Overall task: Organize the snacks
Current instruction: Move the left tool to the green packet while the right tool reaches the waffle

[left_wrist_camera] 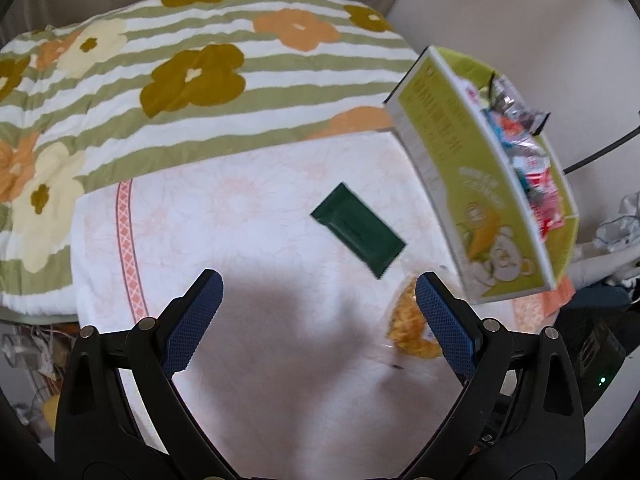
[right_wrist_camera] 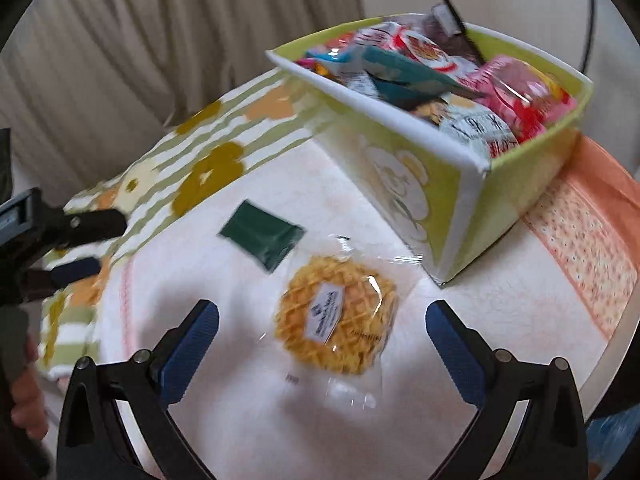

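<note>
Most of the snacks already sit in the green box (right_wrist_camera: 460,208), which stands at the upper right of the right wrist view and is piled with bright wrappers. Two items are left out on the white bed cover (right_wrist_camera: 248,360): a wrapped waffle (right_wrist_camera: 336,314) in the middle of that view and a dark green packet (right_wrist_camera: 262,234) just beyond it, toward the upper left. Neither touches the box, though the waffle's clear wrapper reaches close to its near corner.

The right claw (right_wrist_camera: 322,330) is spread wide and holds nothing; the waffle lies between and a little ahead of its blue pads, so by my reading this is the next piece to be picked up.

In the left wrist view the left claw (left_wrist_camera: 318,306) is also wide apart and empty. The green packet (left_wrist_camera: 358,230) lies ahead of it, right of centre, and the waffle (left_wrist_camera: 408,326) shows partly behind the right-hand finger at lower right. The box (left_wrist_camera: 472,184) runs along the right side of that frame, and a flowered quilt (left_wrist_camera: 180,80) fills the upper left.

So the job looks nearly finished, with two snacks still to go into the box.
</note>
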### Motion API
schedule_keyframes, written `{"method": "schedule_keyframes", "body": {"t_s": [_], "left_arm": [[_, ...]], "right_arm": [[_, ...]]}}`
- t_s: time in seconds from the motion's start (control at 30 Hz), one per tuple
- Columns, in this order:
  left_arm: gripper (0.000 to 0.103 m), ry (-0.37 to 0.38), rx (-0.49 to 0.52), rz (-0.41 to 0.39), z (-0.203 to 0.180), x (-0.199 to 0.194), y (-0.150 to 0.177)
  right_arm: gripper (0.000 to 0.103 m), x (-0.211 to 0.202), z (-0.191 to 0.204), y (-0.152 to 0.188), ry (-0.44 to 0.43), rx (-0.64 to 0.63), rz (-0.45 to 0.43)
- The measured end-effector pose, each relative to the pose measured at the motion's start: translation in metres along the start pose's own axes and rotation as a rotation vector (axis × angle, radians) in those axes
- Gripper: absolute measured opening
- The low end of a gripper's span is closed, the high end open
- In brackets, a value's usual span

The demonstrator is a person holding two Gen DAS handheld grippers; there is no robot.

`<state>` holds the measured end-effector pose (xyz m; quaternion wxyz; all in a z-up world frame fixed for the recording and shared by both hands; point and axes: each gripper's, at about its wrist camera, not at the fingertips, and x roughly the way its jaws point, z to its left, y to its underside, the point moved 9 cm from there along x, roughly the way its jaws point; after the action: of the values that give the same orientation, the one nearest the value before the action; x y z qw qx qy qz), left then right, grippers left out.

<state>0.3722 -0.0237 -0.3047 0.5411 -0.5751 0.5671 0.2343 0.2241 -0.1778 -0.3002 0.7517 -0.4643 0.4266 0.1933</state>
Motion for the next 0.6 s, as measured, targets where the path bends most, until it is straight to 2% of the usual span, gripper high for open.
{"method": "schedule_keyframes", "body": {"t_s": [0.2,0.4,0.5,0.6], "left_arm": [[0.097,0.012,-0.021,0.035,0.011,0.030,0.000],[0.097,0.011,-0.003,0.063,0.009,0.049,-0.003],[0.097,0.014,0.013,0.082,0.003,0.058,-0.006],[0.097,0.019,0.021,0.094,-0.006,0.065,-0.011]], "right_arm": [[0.103,0.043,-0.003,0.007,0.107,0.009,0.067],[0.103,0.064,-0.011,0.003,0.142,0.043,0.107],[0.103,0.069,-0.006,0.001,0.178,-0.006,0.112],[0.097,0.072,-0.004,-0.002,0.190,-0.067,0.117]]}}
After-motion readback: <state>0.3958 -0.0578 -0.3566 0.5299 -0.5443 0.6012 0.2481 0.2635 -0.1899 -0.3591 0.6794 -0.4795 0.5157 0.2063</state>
